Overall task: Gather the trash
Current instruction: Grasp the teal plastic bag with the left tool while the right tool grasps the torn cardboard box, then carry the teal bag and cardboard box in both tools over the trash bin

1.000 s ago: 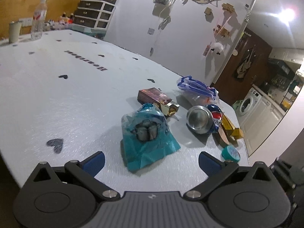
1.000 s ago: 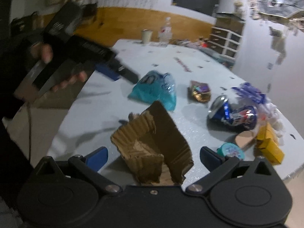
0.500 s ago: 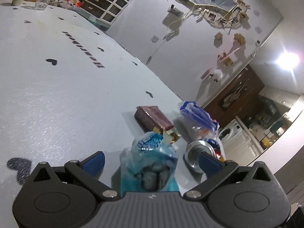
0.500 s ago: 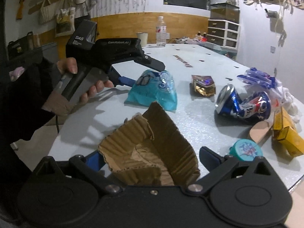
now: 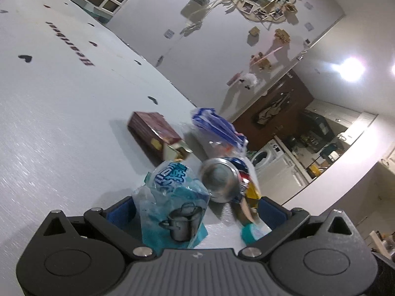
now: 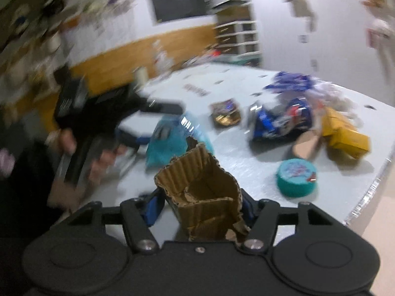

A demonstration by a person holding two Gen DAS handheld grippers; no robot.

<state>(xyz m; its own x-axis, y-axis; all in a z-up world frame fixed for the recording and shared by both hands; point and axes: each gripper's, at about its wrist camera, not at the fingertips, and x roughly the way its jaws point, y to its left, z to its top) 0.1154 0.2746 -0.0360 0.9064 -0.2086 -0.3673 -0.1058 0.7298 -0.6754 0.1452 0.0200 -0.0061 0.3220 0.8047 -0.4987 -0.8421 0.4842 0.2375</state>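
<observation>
My left gripper [image 5: 192, 209] is open, its jaws either side of a blue plastic wrapper [image 5: 172, 204] on the white table [image 5: 61, 113]; the wrapper also shows in the right wrist view [image 6: 170, 140]. My right gripper [image 6: 200, 204] is shut on a torn piece of brown cardboard [image 6: 205, 192] and holds it above the table's near edge. The view is blurred. Behind the wrapper lie a brown carton [image 5: 155, 133], a crushed can [image 5: 219, 177] and a blue-striped plastic bag [image 5: 217, 128].
A teal lid [image 6: 296, 177], a yellow box [image 6: 345, 135] and a flat wooden piece [image 6: 306, 148] lie near the table's right edge. The far table holds a bottle and cup. A washing machine [image 5: 266, 155] stands beyond the table.
My left gripper has moved forward around the blue wrapper. My right gripper has closed on the cardboard and swung, blurring its view.
</observation>
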